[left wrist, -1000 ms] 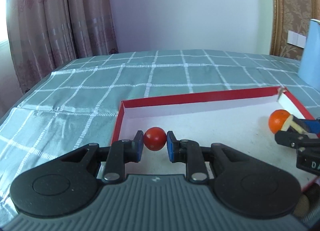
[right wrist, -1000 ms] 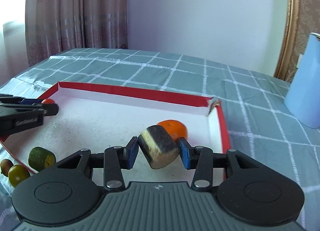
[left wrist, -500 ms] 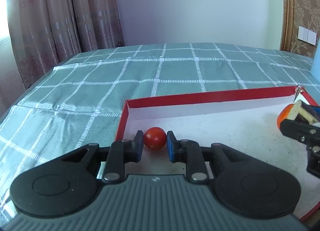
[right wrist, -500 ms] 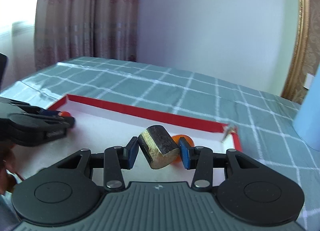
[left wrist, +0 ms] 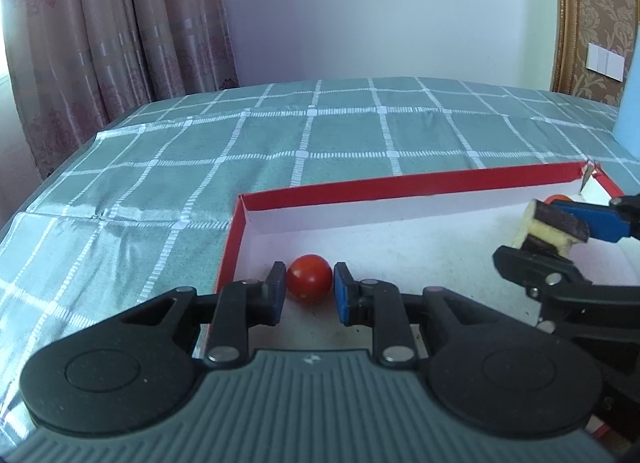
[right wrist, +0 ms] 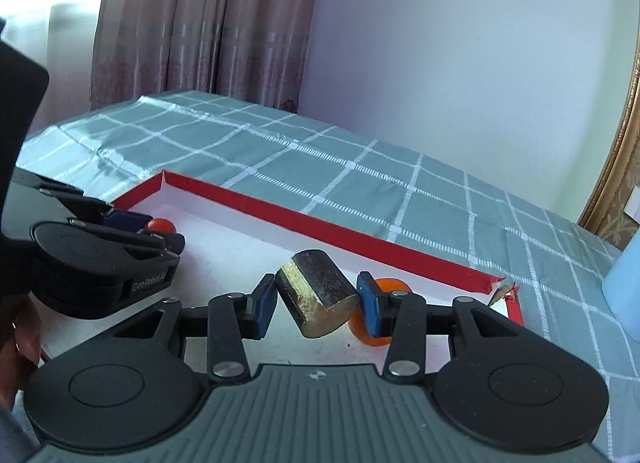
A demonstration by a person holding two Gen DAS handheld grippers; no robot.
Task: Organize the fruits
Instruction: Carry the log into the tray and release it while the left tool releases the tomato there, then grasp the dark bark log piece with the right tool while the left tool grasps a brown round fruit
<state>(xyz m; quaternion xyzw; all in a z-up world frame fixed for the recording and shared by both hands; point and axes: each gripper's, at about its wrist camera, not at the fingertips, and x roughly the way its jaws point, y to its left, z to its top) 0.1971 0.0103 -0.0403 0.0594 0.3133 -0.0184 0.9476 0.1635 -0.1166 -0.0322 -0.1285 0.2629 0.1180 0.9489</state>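
A shallow white box with a red rim (left wrist: 400, 187) (right wrist: 320, 223) lies on the checked tablecloth. My left gripper (left wrist: 309, 289) (right wrist: 154, 231) is shut on a small red tomato (left wrist: 309, 277) (right wrist: 160, 225), low in the box's far left corner. My right gripper (right wrist: 316, 301) (left wrist: 544, 241) is shut on a dark-skinned cut chunk with pale yellow ends (right wrist: 316, 295) (left wrist: 556, 223), held tilted above the box floor. An orange (right wrist: 376, 311) (left wrist: 558, 197) rests in the box behind the right finger, mostly hidden.
A light blue container (right wrist: 624, 295) stands on the cloth right of the box. A person's hand (right wrist: 24, 335) shows at the lower left of the right wrist view. Curtains and a plain wall lie beyond the table's far edge.
My right gripper has carried the chunk leftward across the box, closer to my left gripper, and has rolled. The left gripper and tomato have stayed put.
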